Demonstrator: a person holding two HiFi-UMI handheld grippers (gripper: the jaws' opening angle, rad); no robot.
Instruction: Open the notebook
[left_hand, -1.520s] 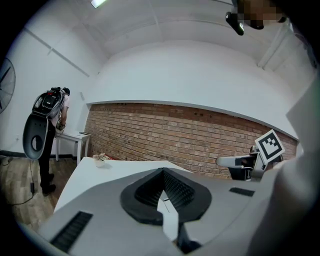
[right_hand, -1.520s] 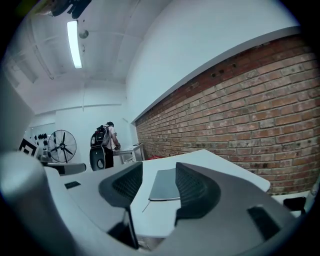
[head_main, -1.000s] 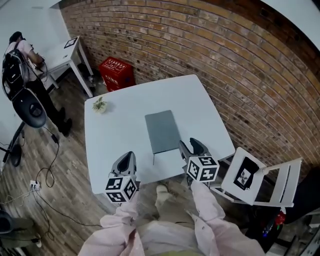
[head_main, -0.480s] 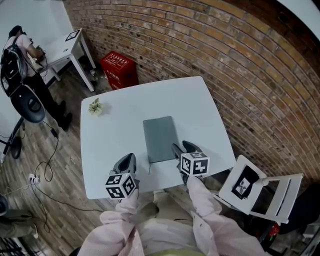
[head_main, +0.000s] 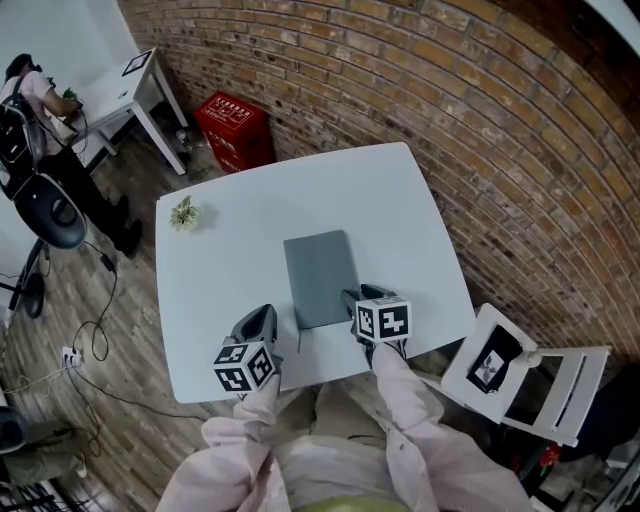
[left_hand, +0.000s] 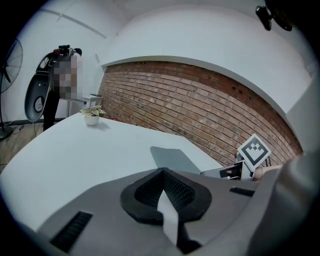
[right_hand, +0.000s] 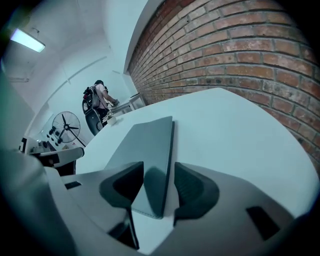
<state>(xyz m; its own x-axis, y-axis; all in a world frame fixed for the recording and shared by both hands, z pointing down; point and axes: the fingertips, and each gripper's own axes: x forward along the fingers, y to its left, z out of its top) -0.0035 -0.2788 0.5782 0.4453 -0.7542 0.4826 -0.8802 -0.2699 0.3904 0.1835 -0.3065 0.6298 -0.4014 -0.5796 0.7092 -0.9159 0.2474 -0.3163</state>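
A closed grey notebook (head_main: 318, 265) lies flat on the white table (head_main: 400, 215), towards its near edge. My right gripper (head_main: 353, 299) is at the notebook's near right corner. In the right gripper view the notebook (right_hand: 145, 145) runs away between the two jaws of that gripper (right_hand: 159, 182). The jaws stand open, one over the cover and one beside the right edge. My left gripper (head_main: 262, 319) hovers over the table's front left, apart from the notebook. In the left gripper view its pads (left_hand: 162, 187) meet with nothing between them, and the notebook (left_hand: 172, 159) lies ahead to the right.
A small potted plant (head_main: 183, 213) stands near the table's far left corner. A brick wall (head_main: 480, 120) runs behind and to the right. A red crate (head_main: 235, 130) sits on the floor beyond, a white folding chair (head_main: 520, 375) at the right. A person (head_main: 30, 100) stands far left.
My right gripper has moved left and forward onto the notebook's near right corner. The left gripper has barely shifted. The notebook has stayed closed and in place.
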